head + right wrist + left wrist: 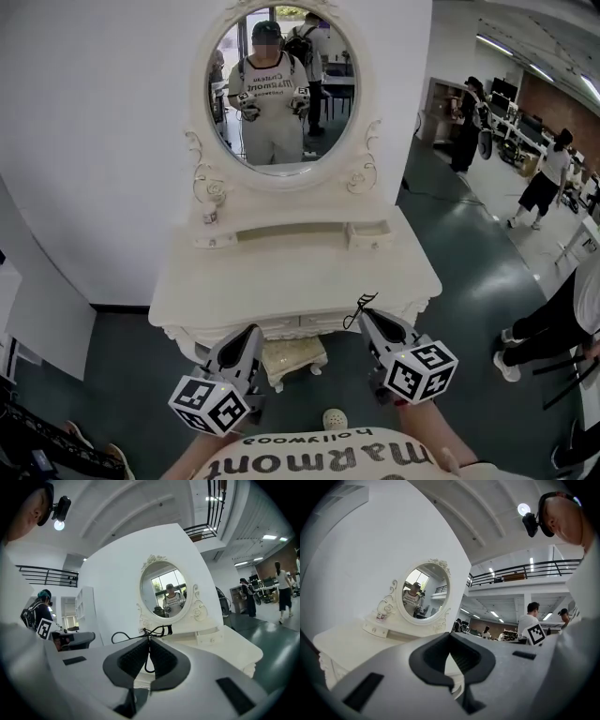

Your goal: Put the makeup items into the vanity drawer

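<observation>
Head view: the right gripper [365,313] is clamping a thin black looped wire item [361,302] at its jaw tips, at the front edge of the white carved vanity table [281,281], while the left gripper [251,330] is hovering low at the same edge. Left gripper view: the jaws are sitting together with nothing between them, facing the vanity's oval mirror [424,590]. Right gripper view: the jaws are pinching the wire item [168,629], with loops sticking out above the tips.
</observation>
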